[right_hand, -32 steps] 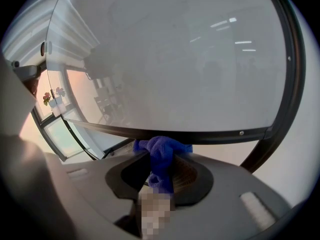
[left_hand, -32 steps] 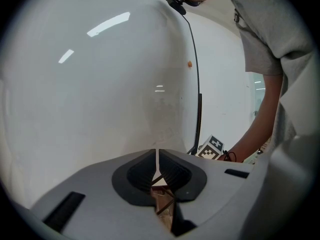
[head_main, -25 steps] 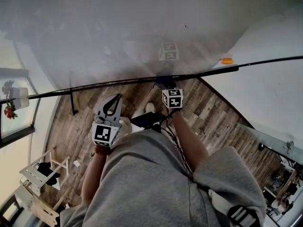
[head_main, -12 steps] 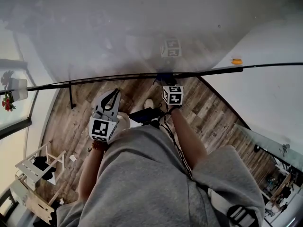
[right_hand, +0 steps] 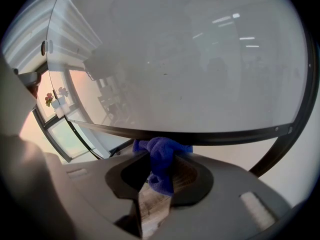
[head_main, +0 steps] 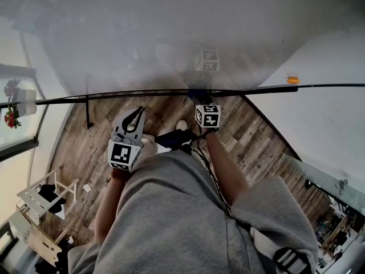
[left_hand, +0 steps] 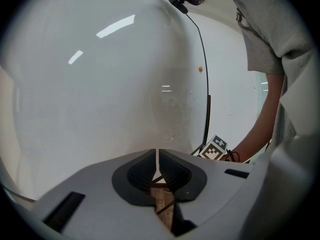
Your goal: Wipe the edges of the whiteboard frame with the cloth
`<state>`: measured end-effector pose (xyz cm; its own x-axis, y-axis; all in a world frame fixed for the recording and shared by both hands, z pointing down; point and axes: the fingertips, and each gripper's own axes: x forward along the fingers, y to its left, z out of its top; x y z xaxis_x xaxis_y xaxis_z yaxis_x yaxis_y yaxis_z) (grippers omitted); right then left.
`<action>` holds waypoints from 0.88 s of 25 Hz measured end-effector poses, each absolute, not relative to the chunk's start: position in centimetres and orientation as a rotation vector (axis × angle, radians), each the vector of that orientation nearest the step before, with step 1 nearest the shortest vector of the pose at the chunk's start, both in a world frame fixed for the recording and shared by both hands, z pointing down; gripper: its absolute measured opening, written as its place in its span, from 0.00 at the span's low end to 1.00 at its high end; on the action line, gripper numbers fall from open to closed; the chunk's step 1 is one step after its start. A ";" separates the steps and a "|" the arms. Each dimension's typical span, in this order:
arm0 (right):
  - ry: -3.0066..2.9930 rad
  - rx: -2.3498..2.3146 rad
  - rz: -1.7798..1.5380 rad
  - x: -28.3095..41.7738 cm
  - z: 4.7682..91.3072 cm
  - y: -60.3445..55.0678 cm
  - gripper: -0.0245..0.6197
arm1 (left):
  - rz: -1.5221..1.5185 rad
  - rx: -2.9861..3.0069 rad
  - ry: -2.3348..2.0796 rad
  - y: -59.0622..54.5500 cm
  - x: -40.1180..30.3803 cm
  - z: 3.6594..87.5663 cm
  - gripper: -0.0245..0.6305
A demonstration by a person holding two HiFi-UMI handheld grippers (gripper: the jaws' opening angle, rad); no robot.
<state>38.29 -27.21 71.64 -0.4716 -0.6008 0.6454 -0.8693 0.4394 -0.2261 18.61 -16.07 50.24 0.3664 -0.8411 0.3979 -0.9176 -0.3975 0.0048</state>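
Observation:
The whiteboard (head_main: 171,33) fills the upper head view, and its black bottom frame edge (head_main: 114,95) runs left to right. My right gripper (head_main: 199,100) is shut on a blue cloth (head_main: 199,95) and presses it up against that edge. In the right gripper view the cloth (right_hand: 161,174) bunches between the jaws and touches the frame edge (right_hand: 225,134). My left gripper (head_main: 138,112) hangs below the frame, clear of the board, shut and empty. From the left gripper view, the shut jaws (left_hand: 157,155) face the board, with the frame edge (left_hand: 207,109) to the right.
An orange magnet (head_main: 292,80) sits on the board near the frame, right of the cloth. A black stand leg (head_main: 87,113) drops from the frame at left. Wooden floor (head_main: 256,136) lies below. A white wooden rack (head_main: 45,198) stands lower left, red flowers (head_main: 10,119) at the far left.
The cloth and right gripper have slid left along the bottom frame edge, farther from the orange magnet. The left gripper has stayed shut at about the same place.

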 end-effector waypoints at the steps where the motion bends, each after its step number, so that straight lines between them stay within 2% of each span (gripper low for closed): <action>1: -2.222 1.232 0.755 38.0 71.6 -27.2 0.21 | 0.497 2.397 -1.579 -16.0 18.4 50.2 0.08; 22: -2.243 1.180 0.784 33.9 71.8 -26.5 0.21 | 0.488 2.310 -1.679 -13.8 13.8 50.2 0.08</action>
<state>33.86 -26.53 71.78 -0.5102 -0.5695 0.6445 -0.8470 0.4630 -0.2613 13.78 -13.78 50.22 0.2820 -0.8697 0.4050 -0.9513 -0.3081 0.0006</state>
